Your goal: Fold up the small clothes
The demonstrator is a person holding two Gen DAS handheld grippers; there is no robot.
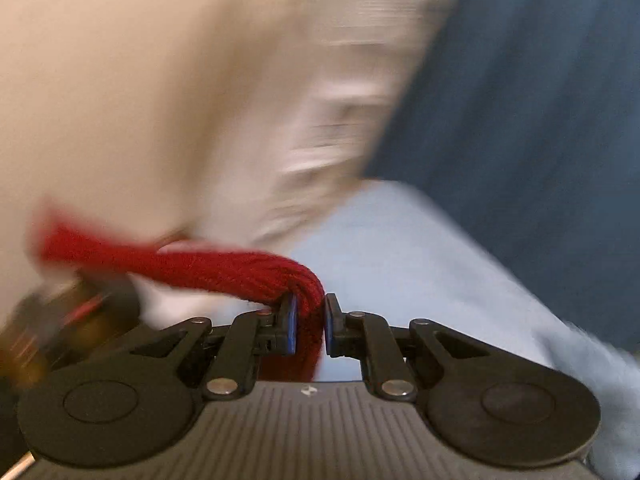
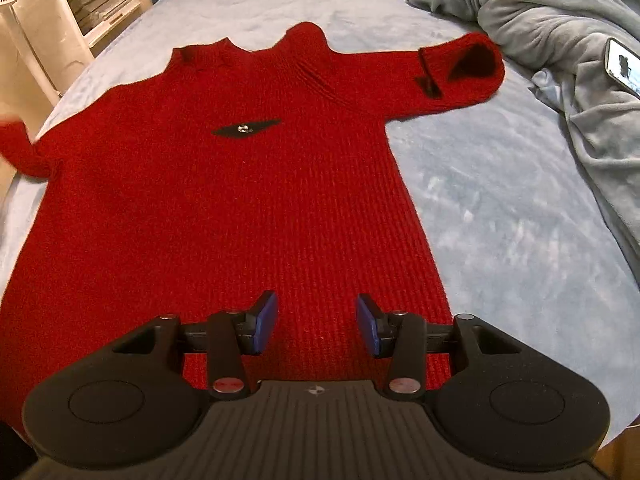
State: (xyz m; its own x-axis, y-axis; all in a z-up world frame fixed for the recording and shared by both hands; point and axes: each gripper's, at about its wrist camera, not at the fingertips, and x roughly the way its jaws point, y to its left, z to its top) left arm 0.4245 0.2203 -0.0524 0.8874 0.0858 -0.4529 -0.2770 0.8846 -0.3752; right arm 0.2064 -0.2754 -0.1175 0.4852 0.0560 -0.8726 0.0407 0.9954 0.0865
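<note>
The red sweater [image 2: 224,208] lies flat on the blue bed cover [image 2: 500,208], its hem under the spread right tongs [image 2: 317,324]. The left tongs [image 1: 310,324] pinch its left sleeve. Bare cover lies right of the sweater; a grey blanket [image 2: 540,20] and a phone [image 2: 624,66] lie beyond.

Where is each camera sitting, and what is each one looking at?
Left wrist: sits on the left hand-held gripper, looking along its fingers shut on the red sweater's sleeve; background blurred.
Right wrist: sits on the open right hand-held gripper, looking across the red sweater flat on the bed.
Shared: the sweater and the bed.
</note>
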